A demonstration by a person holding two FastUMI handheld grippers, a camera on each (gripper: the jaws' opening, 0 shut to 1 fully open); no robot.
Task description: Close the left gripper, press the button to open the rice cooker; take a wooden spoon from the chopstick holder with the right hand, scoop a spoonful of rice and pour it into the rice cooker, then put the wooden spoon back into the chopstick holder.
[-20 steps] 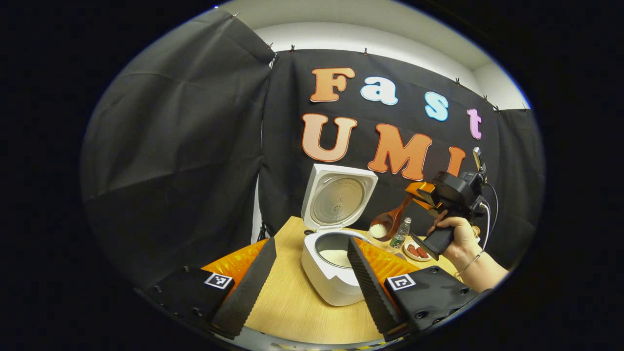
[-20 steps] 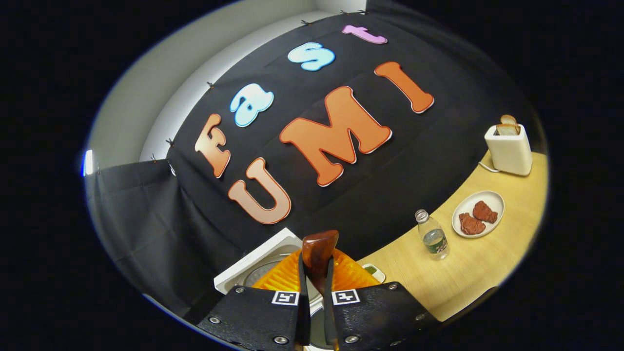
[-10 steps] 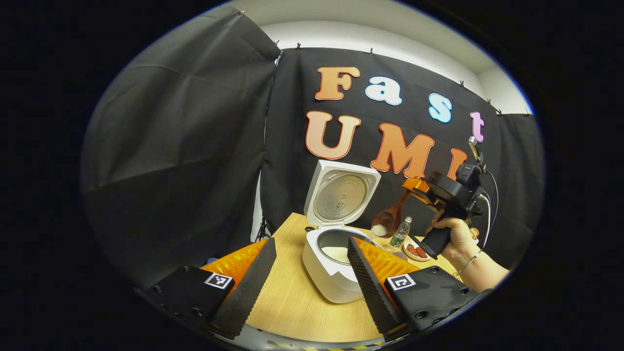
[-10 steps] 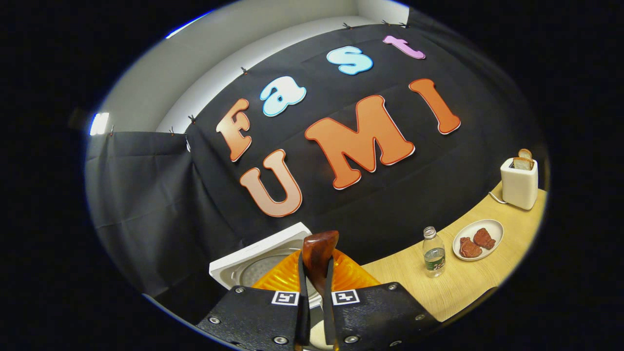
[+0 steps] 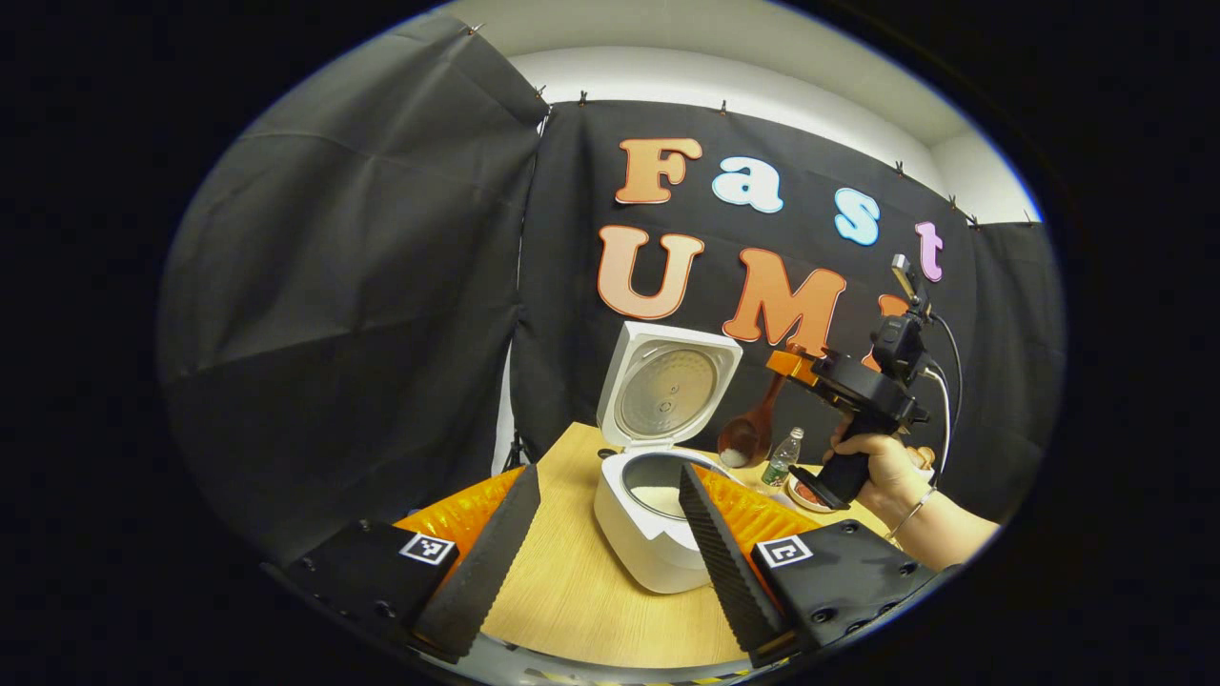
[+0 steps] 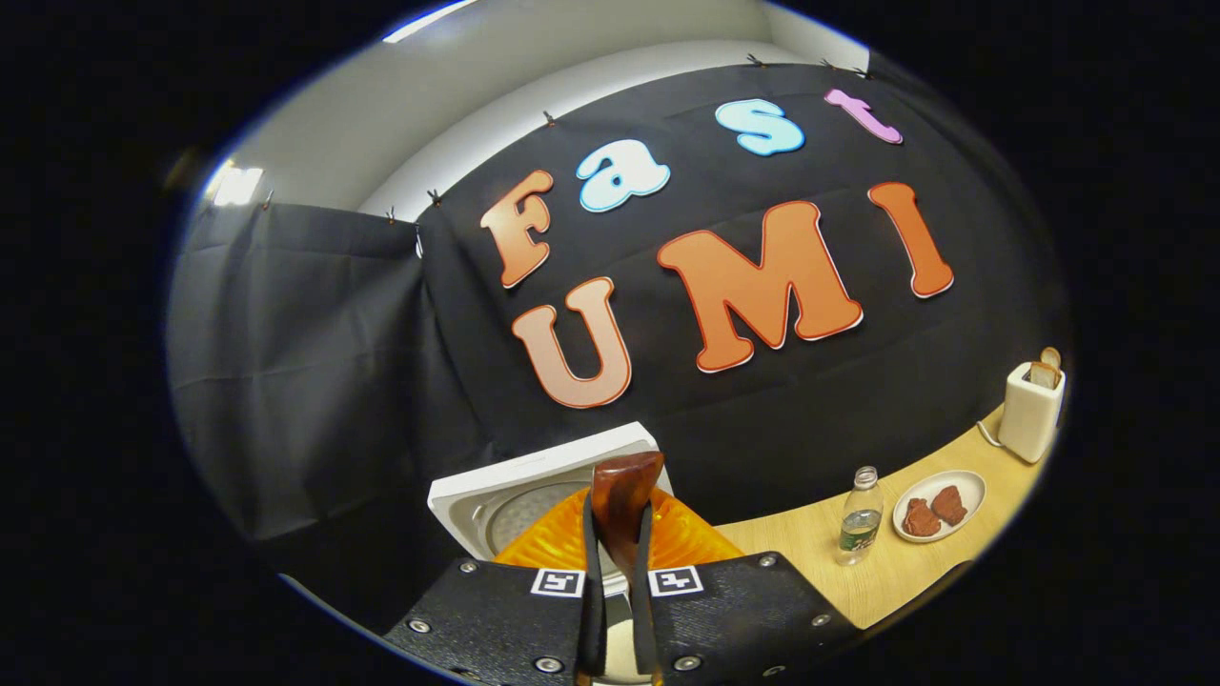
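- Left gripper view: left gripper (image 5: 596,538) fingers spread; right gripper (image 5: 793,365) has tipped the wooden spoon (image 5: 751,431) steeper beside the open rice cooker (image 5: 658,495), so pouring appears underway.
- Right gripper view: right gripper (image 6: 618,591) fingers pinch the spoon handle (image 6: 624,500); bottle (image 6: 860,529) and plate (image 6: 967,488) now sit farther right.

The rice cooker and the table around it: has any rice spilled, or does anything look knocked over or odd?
Nothing stands out. The rice cooker stands open with rice in its pot, and no grains show on the table. The bottle is upright, and the wooden spoon hangs from the right gripper beside the lid.
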